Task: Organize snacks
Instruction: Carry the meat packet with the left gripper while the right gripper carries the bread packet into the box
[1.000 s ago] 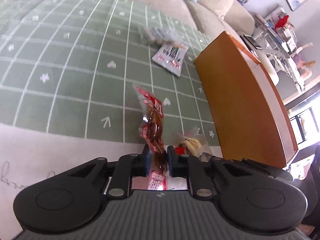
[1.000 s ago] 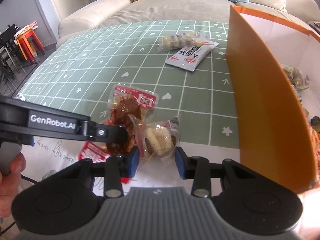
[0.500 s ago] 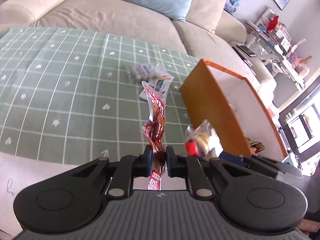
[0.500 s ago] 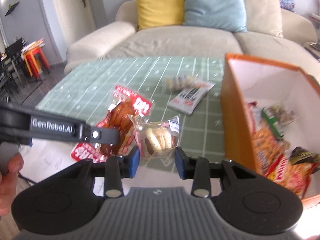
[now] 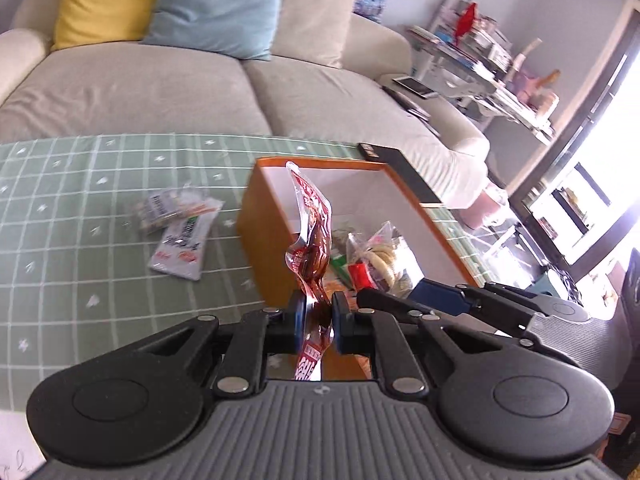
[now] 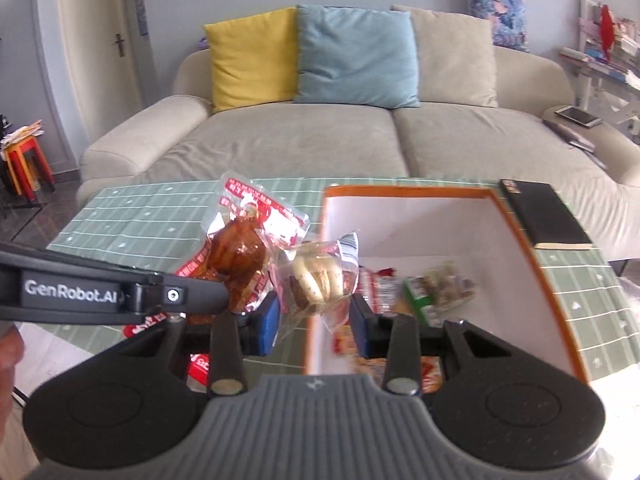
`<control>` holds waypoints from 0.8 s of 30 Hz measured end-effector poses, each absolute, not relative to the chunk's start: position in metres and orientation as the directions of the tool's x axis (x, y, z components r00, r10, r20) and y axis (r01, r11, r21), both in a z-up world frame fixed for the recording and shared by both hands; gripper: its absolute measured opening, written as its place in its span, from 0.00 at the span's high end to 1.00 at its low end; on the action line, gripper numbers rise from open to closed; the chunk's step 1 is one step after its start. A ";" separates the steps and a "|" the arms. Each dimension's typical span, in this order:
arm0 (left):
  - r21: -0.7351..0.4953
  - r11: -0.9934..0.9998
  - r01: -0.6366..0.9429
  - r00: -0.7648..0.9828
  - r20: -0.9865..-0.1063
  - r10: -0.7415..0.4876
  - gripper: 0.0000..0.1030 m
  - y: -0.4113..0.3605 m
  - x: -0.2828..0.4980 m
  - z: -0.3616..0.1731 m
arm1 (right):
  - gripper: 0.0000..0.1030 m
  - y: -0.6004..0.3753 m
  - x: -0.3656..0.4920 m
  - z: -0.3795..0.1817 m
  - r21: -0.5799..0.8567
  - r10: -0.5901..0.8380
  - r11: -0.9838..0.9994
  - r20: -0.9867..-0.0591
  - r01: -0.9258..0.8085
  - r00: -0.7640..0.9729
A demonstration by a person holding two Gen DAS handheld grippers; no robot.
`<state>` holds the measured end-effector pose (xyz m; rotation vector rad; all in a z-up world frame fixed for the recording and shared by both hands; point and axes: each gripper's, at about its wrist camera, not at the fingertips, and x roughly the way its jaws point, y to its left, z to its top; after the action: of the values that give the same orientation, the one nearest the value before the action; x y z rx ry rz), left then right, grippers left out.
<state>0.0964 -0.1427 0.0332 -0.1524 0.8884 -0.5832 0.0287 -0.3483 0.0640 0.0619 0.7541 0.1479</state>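
My left gripper (image 5: 316,322) is shut on a red snack pack with brown meat (image 5: 312,236), held upright in the air at the near left wall of the orange box (image 5: 260,232). The pack also shows in the right wrist view (image 6: 244,252). My right gripper (image 6: 314,320) is shut on a clear pack of pale rolls (image 6: 316,276), held over the box's near left corner (image 6: 314,344); it also shows in the left wrist view (image 5: 380,256). The box holds several snack packs (image 6: 436,292).
Two snack packs (image 5: 180,224) lie on the green grid cloth (image 5: 80,200) left of the box. A black book (image 6: 540,216) lies by the box's far right corner. A beige sofa (image 6: 360,136) with cushions stands behind the table.
Both grippers have lifted their packs off the cloth and moved right toward the box; the box's inside now shows in both views.
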 end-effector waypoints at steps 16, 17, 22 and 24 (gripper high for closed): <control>-0.273 0.808 0.523 0.384 -0.770 -0.509 0.86 -0.243 0.132 0.001 | 0.66 -0.425 0.063 0.021 -0.035 -0.034 0.999 -0.792 0.011 0.610; -0.263 0.810 0.524 0.380 -0.779 -0.498 0.86 -0.246 0.136 -0.003 | 0.66 -0.428 0.066 0.017 -0.040 -0.040 0.999 -0.800 0.013 0.599; -0.185 0.801 0.569 0.372 -0.811 -0.451 0.86 -0.261 0.143 -0.018 | 0.66 -0.434 0.075 0.001 -0.054 -0.047 0.999 -0.825 0.005 0.563; -0.175 0.798 0.576 0.363 -0.821 -0.442 0.86 -0.265 0.146 -0.024 | 0.66 -0.434 0.078 -0.004 -0.061 -0.051 0.998 -0.833 0.000 0.552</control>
<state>0.1459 -0.2655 -0.0243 0.1516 1.0045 -0.6585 0.0783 -0.4340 -0.0045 -0.0563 0.9862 -0.0297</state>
